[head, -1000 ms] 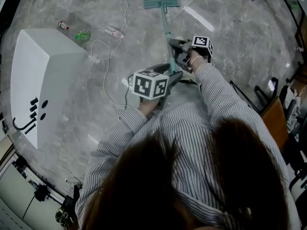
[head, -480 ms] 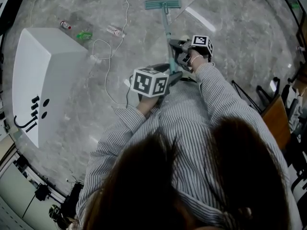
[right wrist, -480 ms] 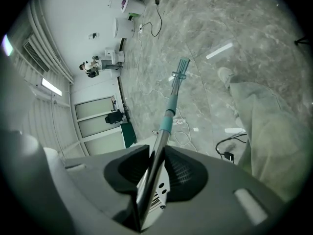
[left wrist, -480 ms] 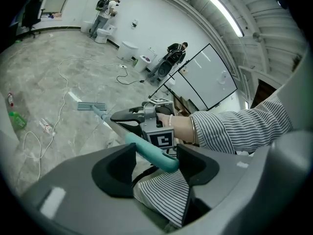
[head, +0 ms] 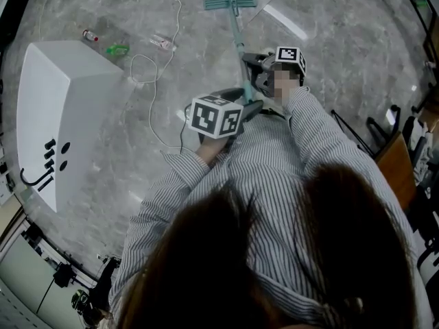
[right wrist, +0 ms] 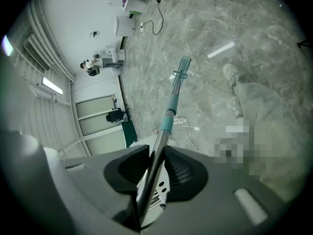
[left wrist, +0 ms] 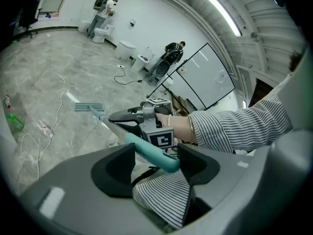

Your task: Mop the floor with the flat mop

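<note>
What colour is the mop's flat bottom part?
The mop head is teal, clearest in the head view.

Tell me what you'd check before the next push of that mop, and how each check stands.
1. Left claw closed on the mop handle at its teal end: ok.
2. Right claw closed on the handle's metal part: ok.
3. Mop head lying on the floor: ok.
4. White cable clear of the head: not ok, it lies close on its left and may snag.
5. Head damp enough: cannot tell.
</note>
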`<state>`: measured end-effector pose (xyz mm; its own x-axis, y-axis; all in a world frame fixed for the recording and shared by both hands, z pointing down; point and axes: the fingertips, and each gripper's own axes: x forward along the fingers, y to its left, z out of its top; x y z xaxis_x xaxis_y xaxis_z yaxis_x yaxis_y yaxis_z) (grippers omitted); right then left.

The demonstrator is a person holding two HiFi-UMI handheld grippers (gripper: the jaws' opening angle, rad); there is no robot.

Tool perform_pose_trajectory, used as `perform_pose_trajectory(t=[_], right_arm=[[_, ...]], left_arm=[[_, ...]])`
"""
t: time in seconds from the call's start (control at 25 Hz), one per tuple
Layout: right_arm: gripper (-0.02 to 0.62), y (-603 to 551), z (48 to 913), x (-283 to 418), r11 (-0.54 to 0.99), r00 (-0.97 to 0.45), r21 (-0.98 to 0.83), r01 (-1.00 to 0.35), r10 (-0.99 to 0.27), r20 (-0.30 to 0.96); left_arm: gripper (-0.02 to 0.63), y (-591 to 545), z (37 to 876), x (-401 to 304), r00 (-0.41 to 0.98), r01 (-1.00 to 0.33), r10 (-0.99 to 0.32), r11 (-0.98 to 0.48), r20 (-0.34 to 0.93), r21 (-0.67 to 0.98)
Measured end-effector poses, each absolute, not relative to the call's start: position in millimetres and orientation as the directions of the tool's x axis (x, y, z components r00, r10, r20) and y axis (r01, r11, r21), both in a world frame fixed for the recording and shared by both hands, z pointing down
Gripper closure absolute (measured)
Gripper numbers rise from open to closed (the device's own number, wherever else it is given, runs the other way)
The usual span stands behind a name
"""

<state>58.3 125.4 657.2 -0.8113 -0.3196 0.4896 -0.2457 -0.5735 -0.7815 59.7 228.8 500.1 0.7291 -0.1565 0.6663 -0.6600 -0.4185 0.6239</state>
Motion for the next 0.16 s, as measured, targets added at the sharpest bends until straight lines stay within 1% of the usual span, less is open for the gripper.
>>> perform_pose_trajectory(t=[0.16], right_arm=[[0.497,123.0,656.9,60.0,-0.559,-0.814,-0.792,-0.246,-0.324,0.482]], left_arm=[[0.325,227.1,497.8,62.2,0.737,-0.652,-0.155,-0.420,0.658,0.631]])
